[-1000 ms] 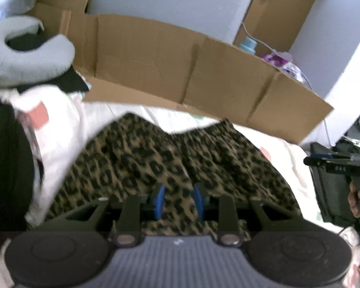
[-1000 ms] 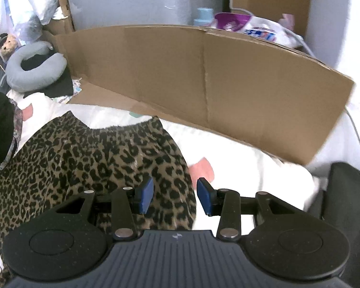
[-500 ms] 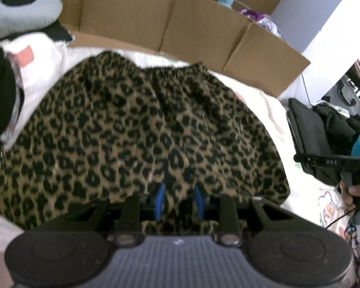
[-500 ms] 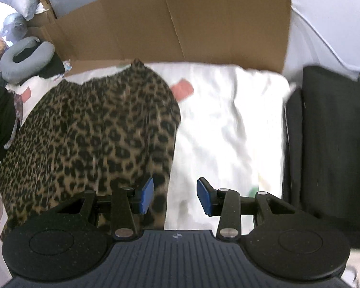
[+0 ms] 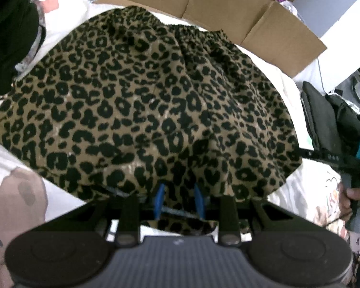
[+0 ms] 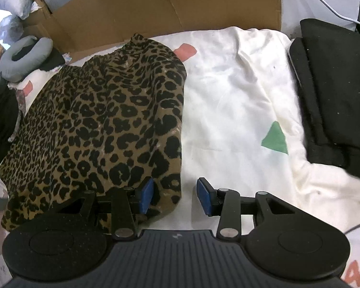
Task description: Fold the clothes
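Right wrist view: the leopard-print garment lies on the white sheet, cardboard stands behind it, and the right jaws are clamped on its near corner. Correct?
Not quite. In the right wrist view the right gripper has its jaws open, the near corner of the leopard-print garment lying between them unclamped. The white sheet and cardboard are as you say.

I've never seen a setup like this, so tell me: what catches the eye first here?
The leopard-print skirt dominates, spread across the white sheet in the middle of both views. The left gripper has its blue fingers in the skirt's near hem, while the right gripper stands open at the skirt's right edge. Behind runs a brown cardboard wall.
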`<state>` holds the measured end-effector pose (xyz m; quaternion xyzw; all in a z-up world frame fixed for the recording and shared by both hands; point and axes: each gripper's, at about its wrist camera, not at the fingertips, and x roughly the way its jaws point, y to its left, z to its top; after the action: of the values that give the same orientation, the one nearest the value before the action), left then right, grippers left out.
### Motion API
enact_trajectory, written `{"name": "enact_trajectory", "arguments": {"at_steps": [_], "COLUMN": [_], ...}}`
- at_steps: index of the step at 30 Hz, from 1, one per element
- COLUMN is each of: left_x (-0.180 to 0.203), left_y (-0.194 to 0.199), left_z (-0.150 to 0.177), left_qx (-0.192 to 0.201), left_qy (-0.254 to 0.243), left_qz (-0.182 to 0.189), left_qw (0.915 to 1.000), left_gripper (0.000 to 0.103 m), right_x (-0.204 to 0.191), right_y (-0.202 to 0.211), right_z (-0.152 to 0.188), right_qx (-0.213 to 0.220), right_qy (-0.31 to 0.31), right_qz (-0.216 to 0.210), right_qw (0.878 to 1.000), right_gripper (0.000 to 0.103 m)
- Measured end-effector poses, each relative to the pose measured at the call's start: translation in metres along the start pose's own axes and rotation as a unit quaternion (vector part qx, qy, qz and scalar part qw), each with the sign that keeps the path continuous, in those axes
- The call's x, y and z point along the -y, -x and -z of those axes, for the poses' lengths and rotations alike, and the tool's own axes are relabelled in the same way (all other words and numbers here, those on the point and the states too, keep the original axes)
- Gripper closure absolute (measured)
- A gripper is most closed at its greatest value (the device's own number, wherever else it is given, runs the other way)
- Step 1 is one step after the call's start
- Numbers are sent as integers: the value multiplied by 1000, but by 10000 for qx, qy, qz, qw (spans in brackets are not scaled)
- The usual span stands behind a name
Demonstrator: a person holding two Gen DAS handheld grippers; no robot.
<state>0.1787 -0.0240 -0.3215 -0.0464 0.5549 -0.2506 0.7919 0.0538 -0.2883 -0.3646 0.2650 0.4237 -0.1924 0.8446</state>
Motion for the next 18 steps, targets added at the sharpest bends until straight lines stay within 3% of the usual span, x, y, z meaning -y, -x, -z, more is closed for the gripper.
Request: {"name": "enact_trajectory", "arguments": {"at_steps": [2,4,5,18], "left_x": [0,0,0,-13], "left_y": [0,2,3,1], "left_z": [0,-3,-4,-8], "left_qx": [-1,41,73,243], "left_qy": [-16,-30,-37,110], "left_qz": [6,23,32,40], "left_qw": [10000,10000,10000,9996], "left_gripper": [73,73,73,73], "right_x": [1,0,0,-64], "right_y": [-6,-10,-12,13], "right_z": [-3,-7,-9,-41], "right_qx": [18,-41,-88,350], "right_qy": [-86,-170,-218,387], "right_qz": [-23,-115,-171,-596], "right_qw": [10000,9998,9996,9969], "right_gripper": [58,93,98,102]}}
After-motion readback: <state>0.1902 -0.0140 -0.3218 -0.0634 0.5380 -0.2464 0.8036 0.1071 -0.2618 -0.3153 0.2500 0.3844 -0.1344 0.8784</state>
